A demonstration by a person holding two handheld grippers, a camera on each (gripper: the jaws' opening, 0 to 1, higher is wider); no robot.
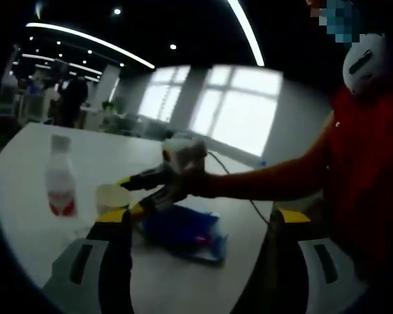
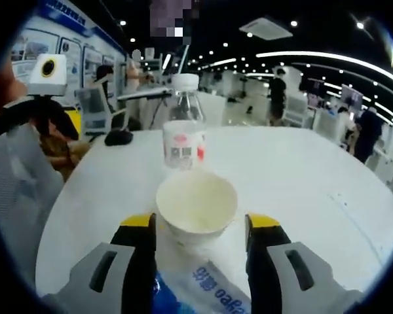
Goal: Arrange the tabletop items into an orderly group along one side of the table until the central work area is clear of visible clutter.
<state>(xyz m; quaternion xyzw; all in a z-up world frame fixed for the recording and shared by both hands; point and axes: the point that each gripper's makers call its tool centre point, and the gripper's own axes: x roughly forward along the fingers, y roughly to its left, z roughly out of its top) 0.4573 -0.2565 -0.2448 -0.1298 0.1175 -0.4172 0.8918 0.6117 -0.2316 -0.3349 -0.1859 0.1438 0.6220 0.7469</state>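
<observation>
A white paper cup (image 2: 196, 204) stands upright on the round white table (image 2: 301, 190), between the yellow-tipped jaws of my right gripper (image 2: 198, 226). The jaws flank the cup with a small gap, so that gripper is open. Just behind the cup is a clear bottle (image 2: 182, 134) with a white cap and a red-and-white label. A blue and white packet (image 2: 206, 291) lies flat under the right gripper. My left gripper (image 1: 203, 222) is open and holds nothing. Ahead of it lie the blue packet (image 1: 180, 229), the cup (image 1: 111, 197), the bottle (image 1: 60, 176) and the right gripper (image 1: 132, 195).
A person's red sleeve (image 1: 275, 176) reaches across from the right, holding the right gripper. A small black object (image 2: 118, 136) lies near the table's far edge. A grey chair (image 2: 16, 190) stands at the left. Desks and people fill the room behind.
</observation>
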